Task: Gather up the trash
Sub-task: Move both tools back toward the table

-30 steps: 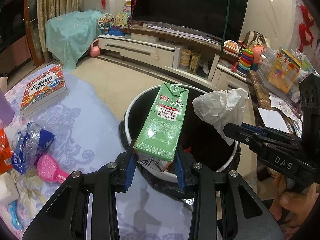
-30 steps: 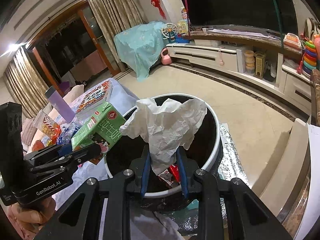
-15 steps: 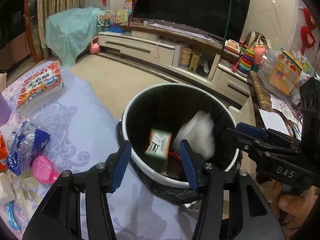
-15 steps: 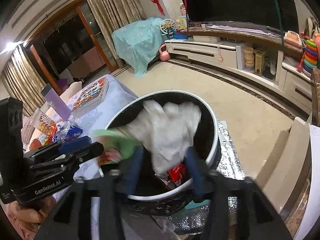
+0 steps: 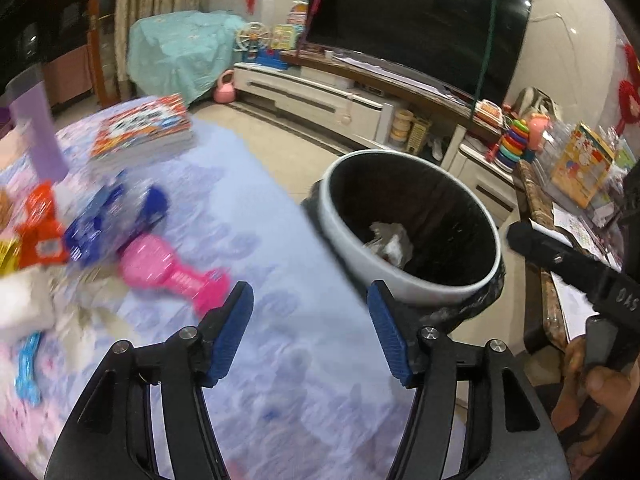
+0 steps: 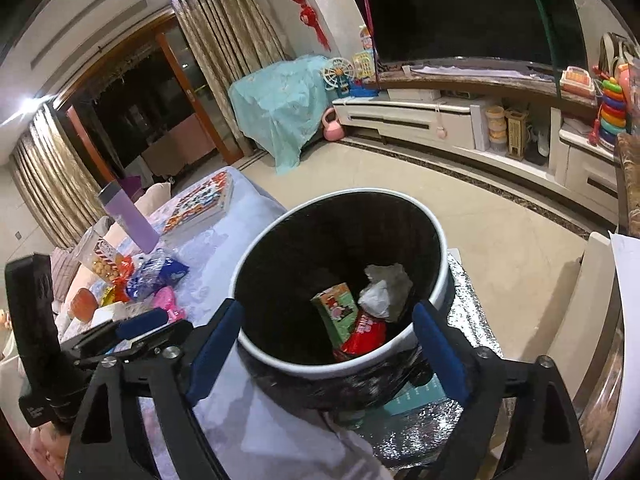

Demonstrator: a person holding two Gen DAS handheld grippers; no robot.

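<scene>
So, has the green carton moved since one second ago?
Yes. The green carton has dropped from above the bin's rim to the bin's bottom, beside the crumpled paper. The left gripper has just been opening, empty.

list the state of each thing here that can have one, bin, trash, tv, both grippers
left gripper: open, nothing between the pads, jaws just opened
right gripper: open, empty, jaws just opened
trash bin: uncovered, black liner, partly filled
green carton: lying in the bin
crumpled paper: in the bin, beside the carton
tv: off, screen dark
</scene>
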